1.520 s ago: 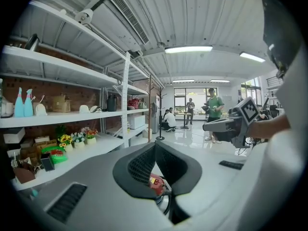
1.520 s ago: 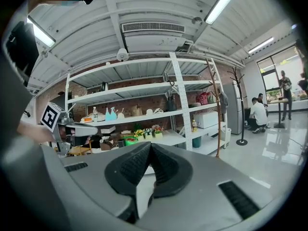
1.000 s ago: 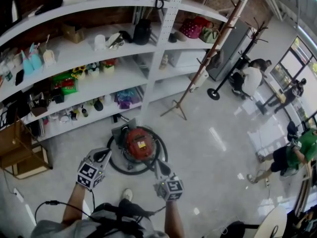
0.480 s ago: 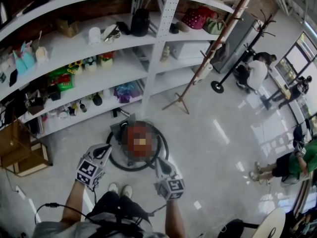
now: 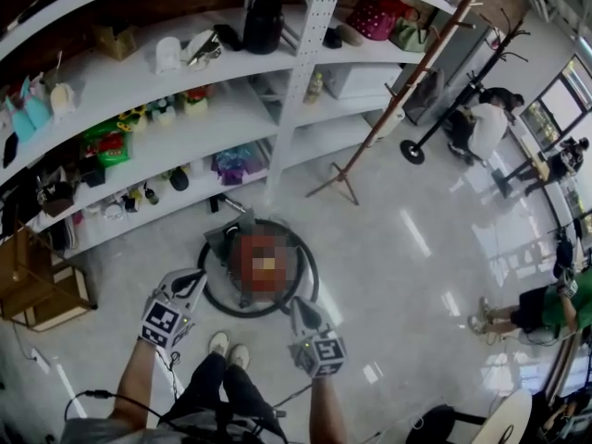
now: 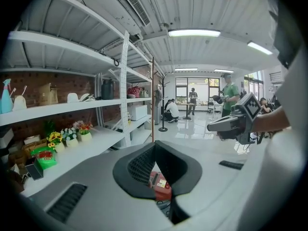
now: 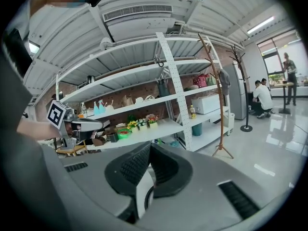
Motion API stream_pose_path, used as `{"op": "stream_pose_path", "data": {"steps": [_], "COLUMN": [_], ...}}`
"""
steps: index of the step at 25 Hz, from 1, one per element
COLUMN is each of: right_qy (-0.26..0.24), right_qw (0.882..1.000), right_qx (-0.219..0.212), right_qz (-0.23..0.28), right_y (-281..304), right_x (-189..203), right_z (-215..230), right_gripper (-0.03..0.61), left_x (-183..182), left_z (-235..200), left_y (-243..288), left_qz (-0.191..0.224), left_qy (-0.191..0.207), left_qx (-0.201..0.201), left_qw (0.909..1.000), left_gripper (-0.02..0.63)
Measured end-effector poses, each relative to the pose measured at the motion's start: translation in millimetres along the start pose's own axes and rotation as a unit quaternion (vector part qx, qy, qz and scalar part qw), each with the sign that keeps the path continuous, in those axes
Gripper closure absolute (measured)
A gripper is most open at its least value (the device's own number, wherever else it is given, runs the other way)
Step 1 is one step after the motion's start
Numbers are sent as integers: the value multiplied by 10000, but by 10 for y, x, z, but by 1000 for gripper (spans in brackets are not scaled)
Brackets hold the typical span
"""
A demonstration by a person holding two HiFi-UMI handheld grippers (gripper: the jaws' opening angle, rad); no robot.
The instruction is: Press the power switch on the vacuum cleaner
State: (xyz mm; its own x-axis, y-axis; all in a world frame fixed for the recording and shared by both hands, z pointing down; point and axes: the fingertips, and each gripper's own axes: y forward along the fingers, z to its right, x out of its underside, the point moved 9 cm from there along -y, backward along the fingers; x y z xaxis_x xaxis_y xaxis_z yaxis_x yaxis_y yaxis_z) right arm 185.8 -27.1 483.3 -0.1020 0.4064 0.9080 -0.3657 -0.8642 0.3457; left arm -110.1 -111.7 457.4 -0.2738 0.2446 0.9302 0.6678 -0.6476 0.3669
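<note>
In the head view the round red vacuum cleaner [image 5: 262,265] is seen on open glossy pale floor [image 5: 407,276] beside white metal shelving [image 5: 301,91], just ahead of the left gripper [image 5: 194,280] and right gripper [image 5: 299,306]; in the left gripper view, then the right gripper view, each is shown clenched on nothing.

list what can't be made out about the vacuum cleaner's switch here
Head view: a mosaic patch covers the vacuum cleaner's top, so no switch shows.
Left gripper view: only a red sliver of it shows between the jaws.
Right gripper view: the jaws block it.
</note>
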Motion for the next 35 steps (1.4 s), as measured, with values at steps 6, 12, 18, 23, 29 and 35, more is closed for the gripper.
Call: {"op": "stream_pose_path", "data": {"steps": [6,12,18,23,29,35], "right_qy": [121,312,373,463,482,461], "right_qw": [9998,9991,9987,9976,9969,9974], "right_qx": [62,118,134,265,172,84], "right_qz": [-166,-247,-319,-451,-604,-551], "right_y": [211,403,573,689,918,1162], "right_x": [195,479,720,891,1158,1476], "right_z": [103,209,336,439,560,685], "right_gripper": [568,568,568,568,568,568], "left_x": [200,452,656,840,1123,1408], "left_z": [-135,-178,-214,-230,-251,-261], "left_y": [220,437,639,802,976,1155], "left_qz": [-80,-316,-397,-468,-568,-677], "left_qy": [-96,-202,-256,-305,-394,-431], "left_qx": [-8,167,222,354,388,452], "left_qw": [9999,9992,9986,9978,9968,9957], "left_gripper": [620,620,620,620,620,620]}}
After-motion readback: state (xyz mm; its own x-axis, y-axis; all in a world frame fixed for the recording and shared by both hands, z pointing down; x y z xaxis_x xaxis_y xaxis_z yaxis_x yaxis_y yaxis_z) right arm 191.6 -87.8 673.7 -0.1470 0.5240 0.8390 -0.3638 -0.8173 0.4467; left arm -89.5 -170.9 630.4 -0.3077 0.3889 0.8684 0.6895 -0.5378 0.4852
